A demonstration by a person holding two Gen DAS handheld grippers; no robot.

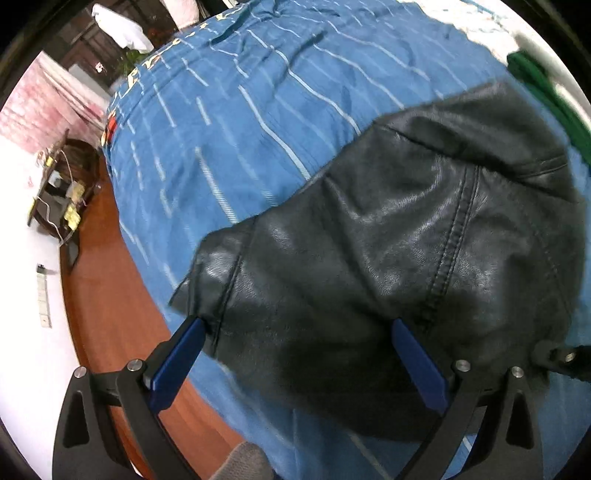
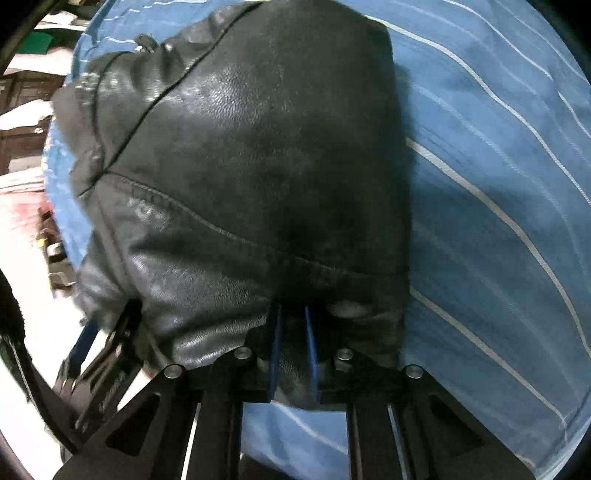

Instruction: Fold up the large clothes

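Note:
A black leather jacket (image 1: 388, 236) lies bunched on a blue striped bedspread (image 1: 240, 122). My left gripper (image 1: 299, 325) is open, its blue pads (image 1: 177, 354) spread wide at the jacket's near edge, with nothing between them held. In the right wrist view the jacket (image 2: 251, 147) fills the middle. My right gripper (image 2: 293, 314) is shut on a fold of the jacket's near edge, its blue pads (image 2: 311, 347) pinching the leather. The left gripper's black frame (image 2: 110, 354) shows at the lower left of that view.
The bed edge runs along a reddish wooden floor (image 1: 110, 314). A dark wooden shelf with small items (image 1: 62, 192) stands by the white wall. A green cloth (image 1: 546, 96) lies at the far side of the bed. White pillow (image 1: 122, 26) at the back.

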